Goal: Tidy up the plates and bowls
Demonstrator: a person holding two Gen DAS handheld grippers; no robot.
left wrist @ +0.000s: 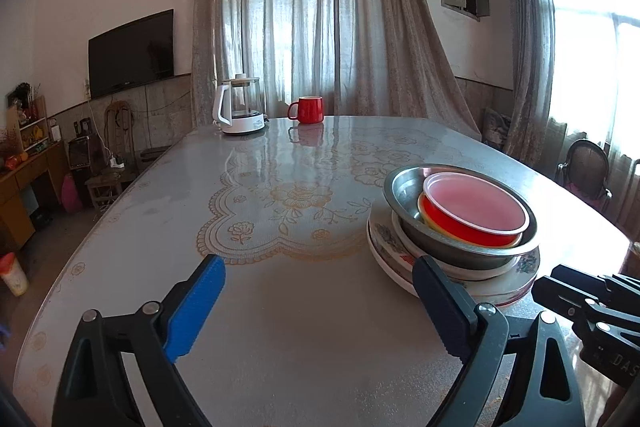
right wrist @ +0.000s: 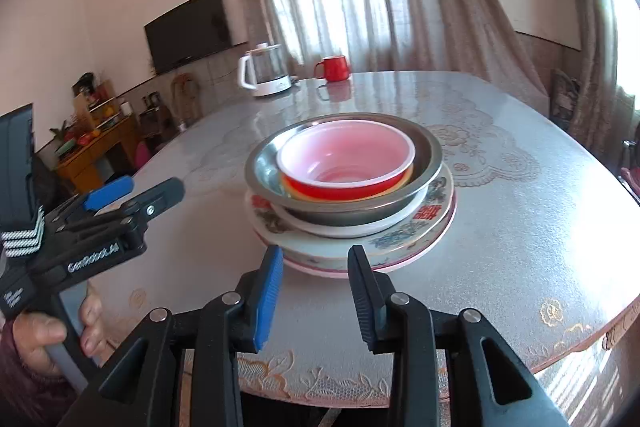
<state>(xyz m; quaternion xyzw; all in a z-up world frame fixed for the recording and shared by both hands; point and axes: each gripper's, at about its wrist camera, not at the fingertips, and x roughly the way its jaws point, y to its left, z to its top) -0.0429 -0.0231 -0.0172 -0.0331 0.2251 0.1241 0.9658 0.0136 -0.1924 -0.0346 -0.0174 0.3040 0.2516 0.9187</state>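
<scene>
Two open tools (left wrist: pixel 320 287) (right wrist: pixel 316 267) beside stacked dishes (right wrist: pixel 348 195)

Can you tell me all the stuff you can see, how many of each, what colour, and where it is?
table: one, grey with a gold flower pattern, filling the room's middle
flowered plates: at least two, white with red and green print, bottom of the stack
white dish: one, white, on the plates
metal bowl: one, silver, on the white dish
red bowls: two nested, red outside and pink inside, in the metal bowl
red mug: one, red, table's far end
kettle: one, white and clear, beside the mug
television: one, black, on the wall
curtains: beige, over the windows
left gripper: open, empty
right gripper: open, empty
hand: one, holding the left gripper's handle
</scene>
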